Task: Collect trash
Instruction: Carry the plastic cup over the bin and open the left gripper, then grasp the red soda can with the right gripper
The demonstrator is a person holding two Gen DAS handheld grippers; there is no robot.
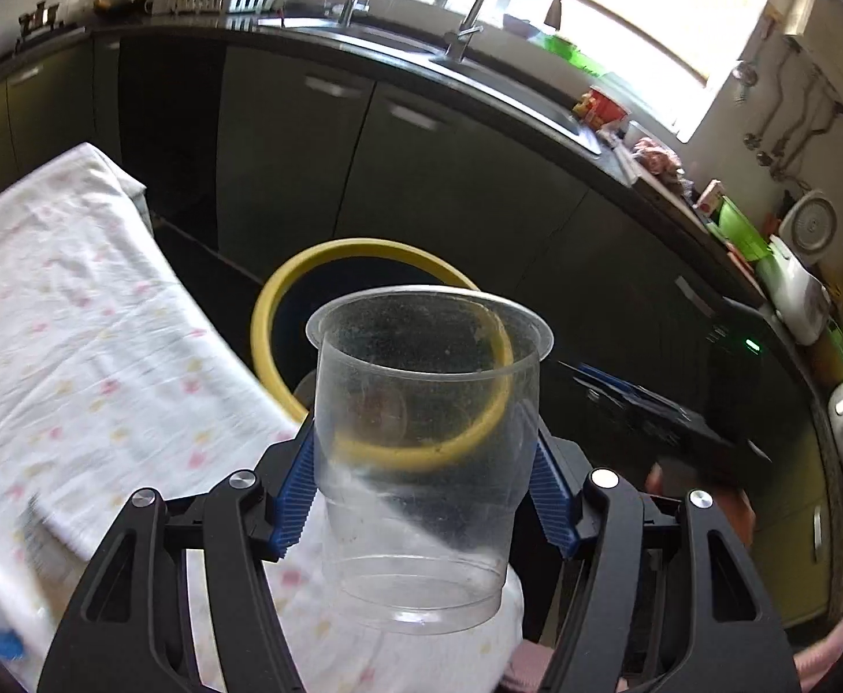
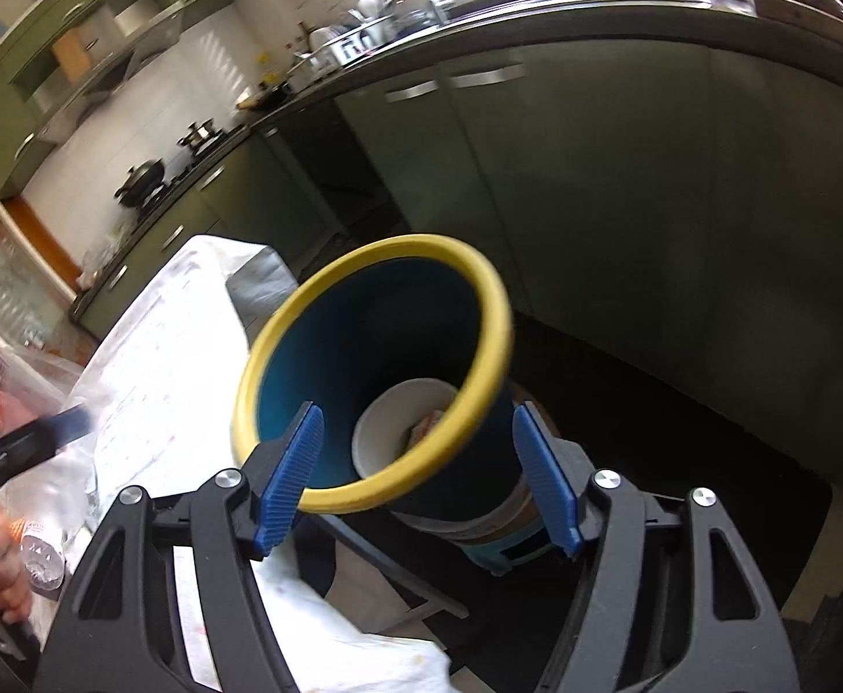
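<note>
The left gripper [image 1: 421,496] is clamped on a clear plastic cup [image 1: 427,439], upright, its blue pads pressing both sides of the cup's wall. Just past the cup sits the yellow-rimmed bin [image 1: 282,312], and from the left wrist view its inside is only a dark hole. The right wrist view shows what that one hides: the bin [image 2: 363,346] is blue inside, tilted with its mouth toward the camera, and a white paper cup [image 2: 386,433] lies at its bottom with some crumpled scrap in it.

The right gripper [image 2: 418,473] has its fingers spread on either side of the bin, the left pad at the yellow rim and the right pad beside the blue wall; whether they press it I cannot tell.

Left of the bin lies the table under a white patterned cloth [image 1: 74,312], its edge running close by the bin's rim. Behind the bin stand dark cabinet doors [image 1: 421,173], with dark open floor between. Above them, the counter carries a sink with a tall faucet [image 1: 479,6].
</note>
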